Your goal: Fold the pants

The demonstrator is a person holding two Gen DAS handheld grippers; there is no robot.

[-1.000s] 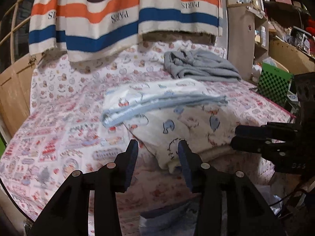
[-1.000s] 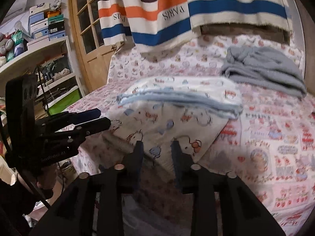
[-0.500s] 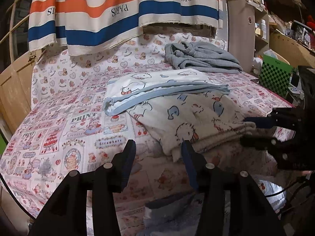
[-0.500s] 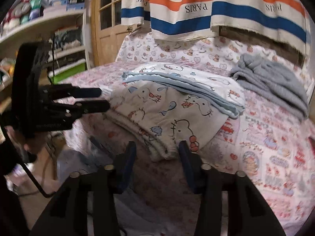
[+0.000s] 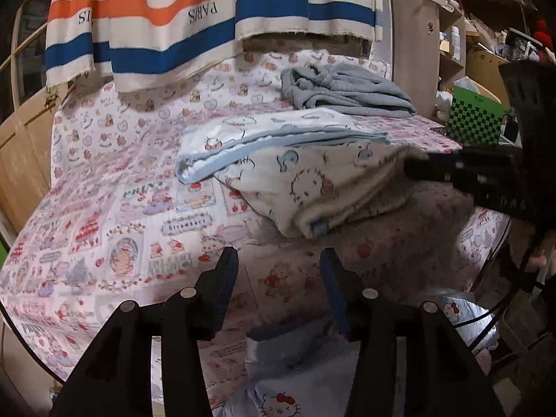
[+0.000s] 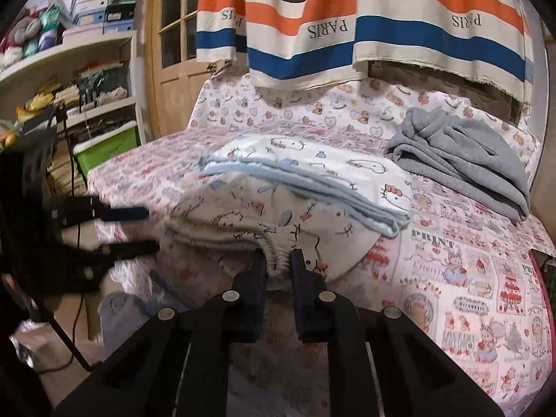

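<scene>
Cream cartoon-print pants (image 5: 312, 187) (image 6: 243, 219) lie folded near the front edge of the bed. A folded white garment with pale blue trim (image 5: 278, 128) (image 6: 312, 173) covers their far part. My right gripper (image 6: 278, 267) has its jaws closing, with the pants' bunched elastic waistband pinched between the pads. In the left wrist view the right gripper (image 5: 410, 170) reaches in at the pants' right edge. My left gripper (image 5: 278, 271) stands open just short of the pants, over the printed bedcover, with nothing between its fingers. In the right wrist view the left gripper (image 6: 146, 231) is at the left.
A crumpled grey garment (image 5: 340, 90) (image 6: 462, 160) lies at the back of the bed. A striped cloth (image 5: 208, 17) hangs behind. Shelves (image 6: 69, 80) stand left of the bed, a cabinet (image 5: 413, 52) and a green checkered board (image 5: 476, 121) right. More fabric lies below the bed's front edge (image 5: 295, 382).
My right gripper has moved in on the pants' waistband and narrowed its jaws onto it. The left gripper has stayed open; the pants' near edge has bunched up.
</scene>
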